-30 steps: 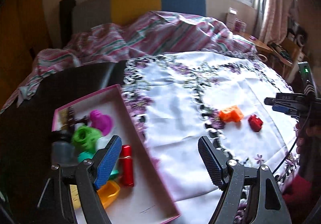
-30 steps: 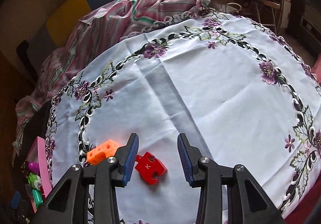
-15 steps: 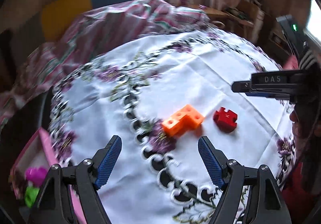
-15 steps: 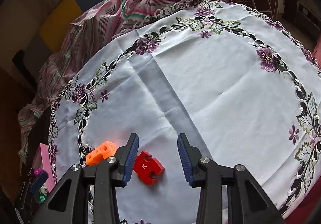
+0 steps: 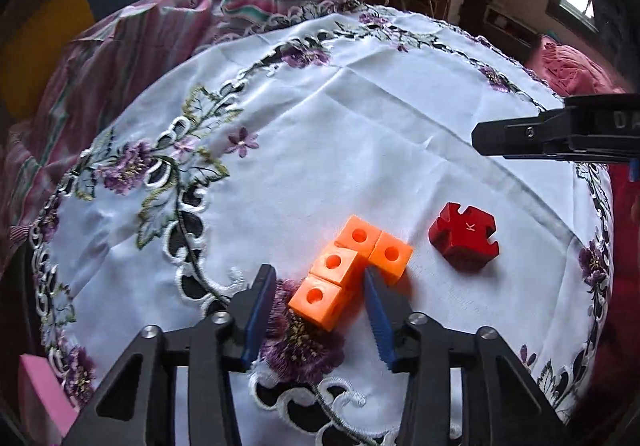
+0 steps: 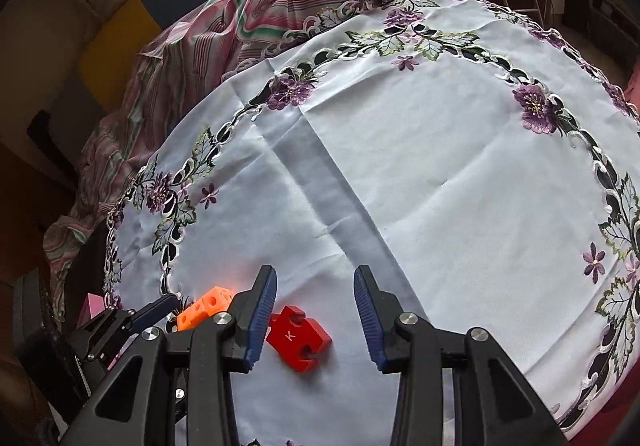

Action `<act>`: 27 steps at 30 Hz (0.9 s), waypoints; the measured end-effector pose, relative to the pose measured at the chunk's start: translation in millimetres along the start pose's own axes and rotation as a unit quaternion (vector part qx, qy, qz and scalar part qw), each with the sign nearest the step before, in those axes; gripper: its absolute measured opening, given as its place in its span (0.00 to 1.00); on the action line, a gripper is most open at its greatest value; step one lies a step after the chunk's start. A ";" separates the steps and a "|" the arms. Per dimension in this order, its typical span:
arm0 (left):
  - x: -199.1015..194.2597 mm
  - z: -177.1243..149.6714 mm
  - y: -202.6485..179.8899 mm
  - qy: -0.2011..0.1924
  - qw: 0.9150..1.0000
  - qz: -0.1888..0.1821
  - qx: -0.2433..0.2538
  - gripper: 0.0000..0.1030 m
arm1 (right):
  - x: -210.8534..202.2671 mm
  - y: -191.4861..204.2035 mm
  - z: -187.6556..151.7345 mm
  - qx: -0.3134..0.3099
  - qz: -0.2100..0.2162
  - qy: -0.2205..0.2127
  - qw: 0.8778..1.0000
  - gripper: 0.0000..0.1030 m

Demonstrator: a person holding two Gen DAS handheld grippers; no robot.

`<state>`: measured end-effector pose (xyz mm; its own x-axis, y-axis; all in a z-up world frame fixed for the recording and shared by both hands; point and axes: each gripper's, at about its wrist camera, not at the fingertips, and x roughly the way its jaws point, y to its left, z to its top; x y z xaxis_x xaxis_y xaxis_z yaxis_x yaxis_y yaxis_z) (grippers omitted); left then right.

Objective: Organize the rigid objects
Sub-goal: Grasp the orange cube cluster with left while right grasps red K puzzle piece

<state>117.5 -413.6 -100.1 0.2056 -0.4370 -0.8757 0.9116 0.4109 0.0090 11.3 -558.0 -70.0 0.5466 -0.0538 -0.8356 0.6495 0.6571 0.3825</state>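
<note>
Closing around the orange block (image 5: 352, 270) on the bench's embroidered cloth (image 5: 360, 134), the left tongs (image 5: 318, 320) bracket its near end without clear contact, while the right tongs (image 6: 316, 312) hang narrowly parted and empty above the red piece (image 6: 299, 338) just beside it.

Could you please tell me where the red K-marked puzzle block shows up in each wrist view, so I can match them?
Left wrist: red K block lies right of centre on the tablecloth, right of the orange cube piece.
Right wrist: red K block sits low, beside the right gripper's left finger.
Shared landmark: orange cube piece.
</note>
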 end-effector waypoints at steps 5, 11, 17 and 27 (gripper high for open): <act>-0.7 -1.4 -3.7 -0.005 0.999 -0.012 -0.032 0.19 | 4.5 5.3 -1.9 -0.017 0.001 0.008 1.000 0.39; -26.9 -15.1 -2.2 -0.023 0.997 0.009 -0.077 0.18 | 12.0 13.3 -4.6 -0.045 0.005 0.027 0.999 0.39; -58.7 -36.5 4.9 -0.041 0.990 0.003 -0.138 0.18 | 27.3 27.1 -14.5 -0.094 -0.007 0.065 0.993 0.39; -109.4 -73.8 7.3 -0.072 0.978 0.041 -0.191 0.19 | 39.8 51.5 -32.1 -0.200 -0.073 0.066 0.975 0.43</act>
<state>75.4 -303.7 -39.9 0.3458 -0.4874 -0.8018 0.6969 0.7056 -0.1285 49.5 -502.2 -96.2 0.3742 -0.0880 -0.9232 0.4432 0.8914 0.0946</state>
